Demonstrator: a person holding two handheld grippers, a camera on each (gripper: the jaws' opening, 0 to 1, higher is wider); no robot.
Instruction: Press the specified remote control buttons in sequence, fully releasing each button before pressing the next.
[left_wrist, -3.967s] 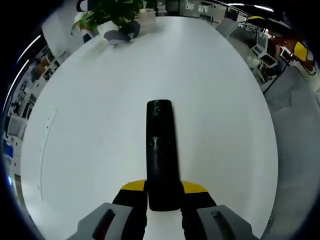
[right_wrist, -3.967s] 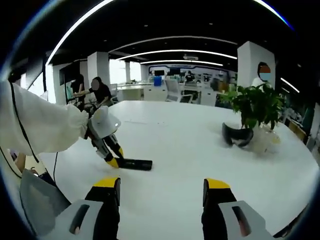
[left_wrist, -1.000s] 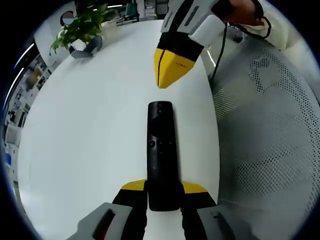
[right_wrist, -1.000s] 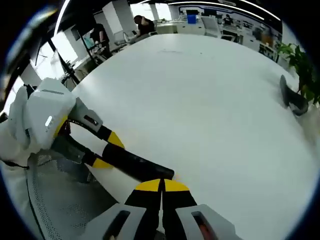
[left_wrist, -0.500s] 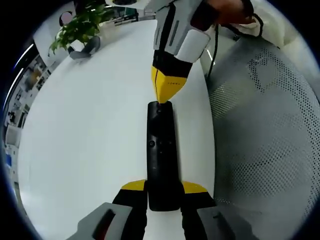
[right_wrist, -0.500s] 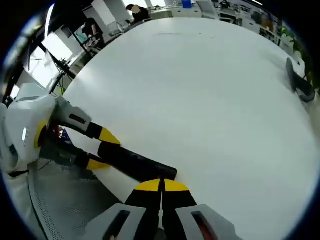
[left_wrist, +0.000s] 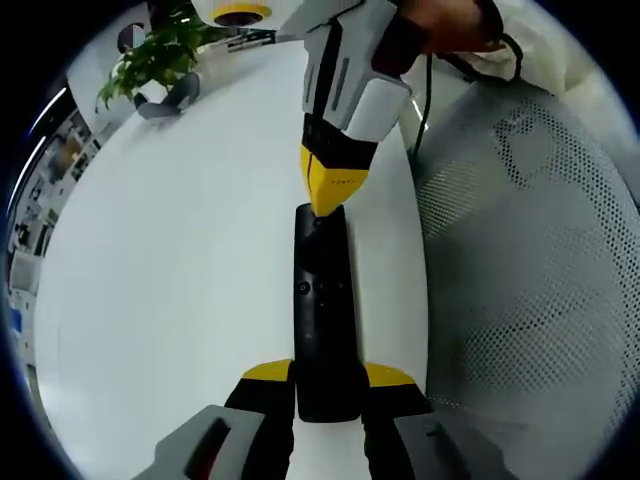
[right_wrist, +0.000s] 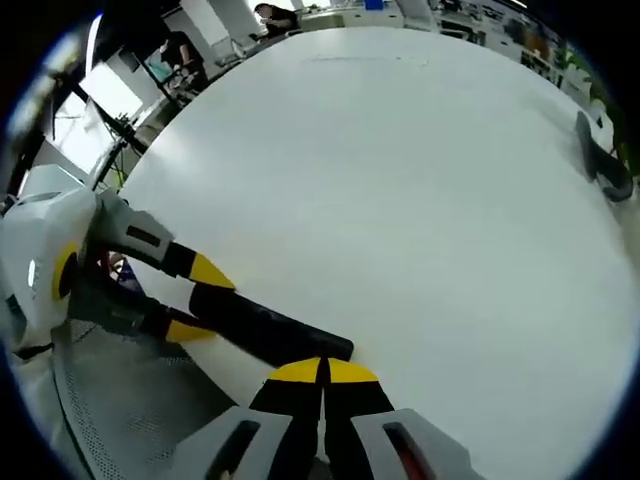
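Remote control (left_wrist: 322, 310), long and black, is clamped at its near end between the yellow-tipped jaws of the left hand-held gripper (left_wrist: 325, 383), and it lies lengthwise just above the white surface (left_wrist: 170, 260), close to that surface's right-hand edge. In the left gripper view, the right hand-held gripper (left_wrist: 328, 195) comes down from the top with its two yellow tips pressed together into one point, and that point touches the far end of the remote. The right gripper view shows the same meeting from the other side: the right hand-held gripper (right_wrist: 322, 374) has its jaws closed with nothing between them, tips against the rounded end of the remote (right_wrist: 268, 327), while the left hand-held gripper (right_wrist: 188, 298) grips the other end.

Beyond the surface's edge, right beside the remote, is a grey mesh chair seat (left_wrist: 520, 260), so there is little room on that side. Toward the middle, the surface stretches wide and bare. At its far side stand a green potted plant (left_wrist: 160, 52) and a dark curved object (right_wrist: 603, 162) near it. Behind, an open office with desks shows in the right gripper view, with a seated person (right_wrist: 275, 17) at the far edge.
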